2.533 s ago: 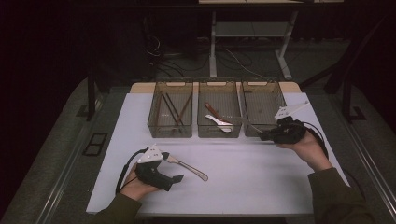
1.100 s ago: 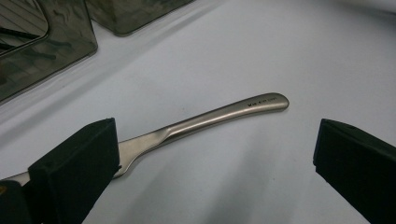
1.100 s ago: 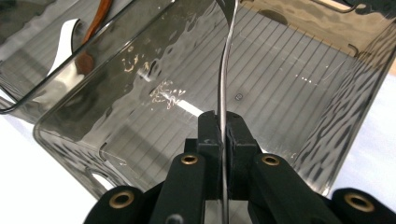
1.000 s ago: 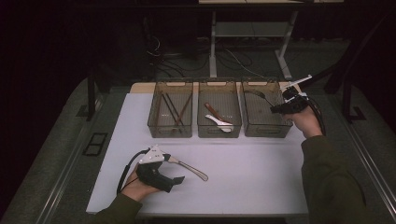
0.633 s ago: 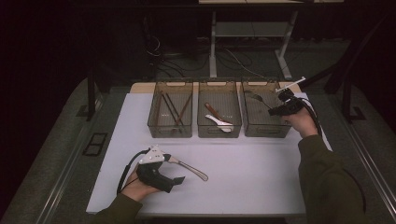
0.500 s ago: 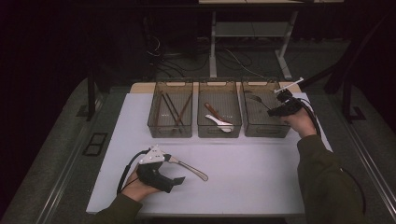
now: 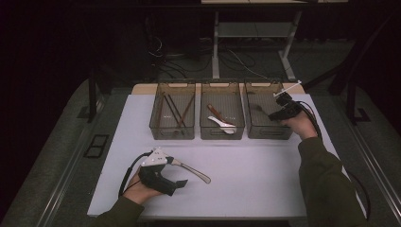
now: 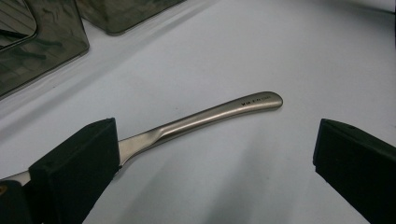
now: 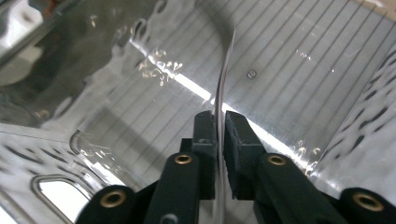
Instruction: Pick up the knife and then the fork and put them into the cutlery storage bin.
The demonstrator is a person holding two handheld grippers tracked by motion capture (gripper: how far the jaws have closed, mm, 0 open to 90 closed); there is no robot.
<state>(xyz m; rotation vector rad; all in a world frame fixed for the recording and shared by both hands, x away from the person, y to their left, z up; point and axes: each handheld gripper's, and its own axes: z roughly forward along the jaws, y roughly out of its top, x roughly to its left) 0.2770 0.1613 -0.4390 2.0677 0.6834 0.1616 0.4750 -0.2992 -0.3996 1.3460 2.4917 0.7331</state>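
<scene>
Left gripper (image 8: 215, 154) fingers spread, right gripper (image 9: 220, 135) pinched

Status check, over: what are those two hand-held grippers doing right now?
Right hand-held gripper inside the right bin, jaws just easing apart around a thin metal utensil. Left hand-held gripper open over the metal handle on the table. Nothing in the way.

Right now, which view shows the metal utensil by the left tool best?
The left gripper view: the utensil's handle lies flat on the white table, engraved end clear, between the left tool's open jaws. The high view shows it small beside that tool. The right gripper view looks into a bin instead.
</scene>
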